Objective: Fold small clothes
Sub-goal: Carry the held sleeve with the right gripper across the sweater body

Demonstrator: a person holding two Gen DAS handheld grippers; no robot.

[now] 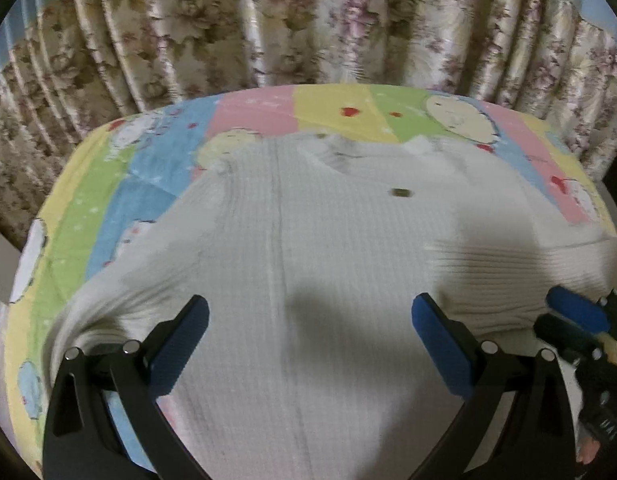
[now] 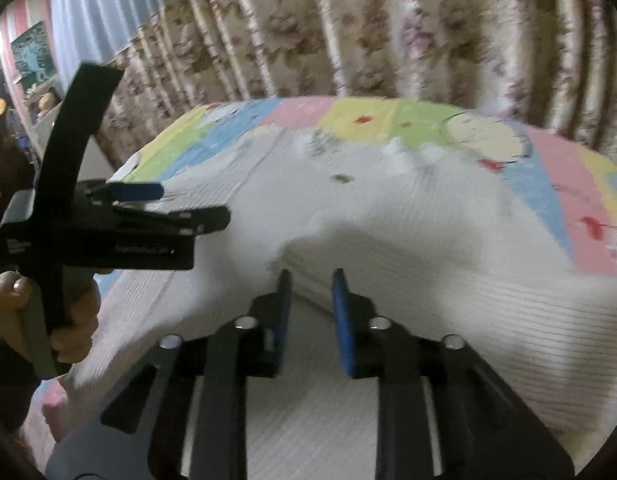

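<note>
Nearest the left lens: left tool [image 1: 308, 308], black arms with blue pads spread wide, released, nothing between the pads, hanging tilted downward over the near part of the white ribbed garment [image 1: 328, 220]. Shadow of the tool on the knit between the pads.

Seen from the right lens: left tool [image 2: 184, 204] side-on, pointed across the cloth, gripped from below by the left hand [image 2: 48, 320], fingers curled round the handle.

Right tool [image 2: 312, 280] angled down toward the cloth, blue pads only narrowly parted and not pressing on anything, released. Just ahead of its tips, the edge of a doubled-over layer of the garment [image 2: 388, 240], ribs running crosswise there.

At the right edge of the left view: right tool [image 1: 576, 312] low beside that doubled layer, with the right hand [image 1: 600, 412] behind it in a dark fingerless glove.

Garment spread flat, covering most of a pastel cartoon-print sheet [image 1: 108, 200], one small dark button [image 1: 400, 192] on its front. Flowered curtain [image 1: 268, 20] hanging close behind the far edge.
</note>
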